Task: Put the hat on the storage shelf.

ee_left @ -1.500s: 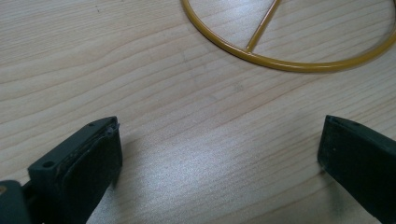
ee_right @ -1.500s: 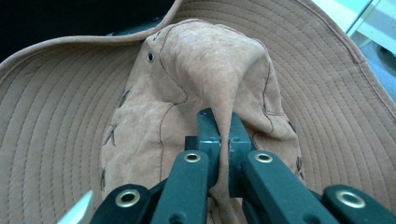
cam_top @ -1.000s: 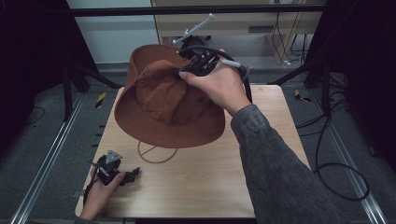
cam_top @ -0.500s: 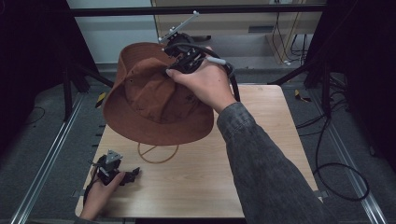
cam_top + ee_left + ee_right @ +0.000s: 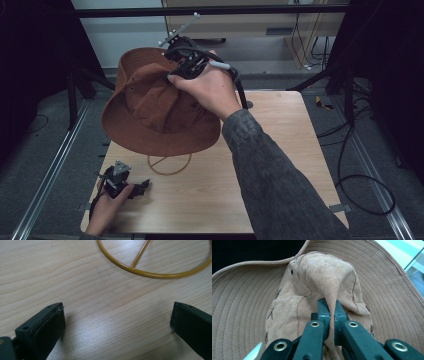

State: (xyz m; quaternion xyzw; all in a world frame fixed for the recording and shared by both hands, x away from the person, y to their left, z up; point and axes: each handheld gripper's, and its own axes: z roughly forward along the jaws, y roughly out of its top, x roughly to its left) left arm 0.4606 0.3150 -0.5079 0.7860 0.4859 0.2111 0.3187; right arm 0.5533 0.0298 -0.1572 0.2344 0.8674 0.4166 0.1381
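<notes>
Brown hat (image 5: 150, 115) looks soft, light & floppy, so R gripper (image 5: 187, 62) pinching a crown fold holds ok; L gripper (image 5: 122, 182) idles w/ jaws wide on table (image 5: 280, 150).

High view looks down over the table (image 5: 280, 165); left gripper view skims its wood closely, sharing it.

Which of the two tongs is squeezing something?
The right tongs, lifted above the table, are shut on a fold of the brown hat. The left tongs rest low with jaws wide apart, gripping nothing.
</notes>
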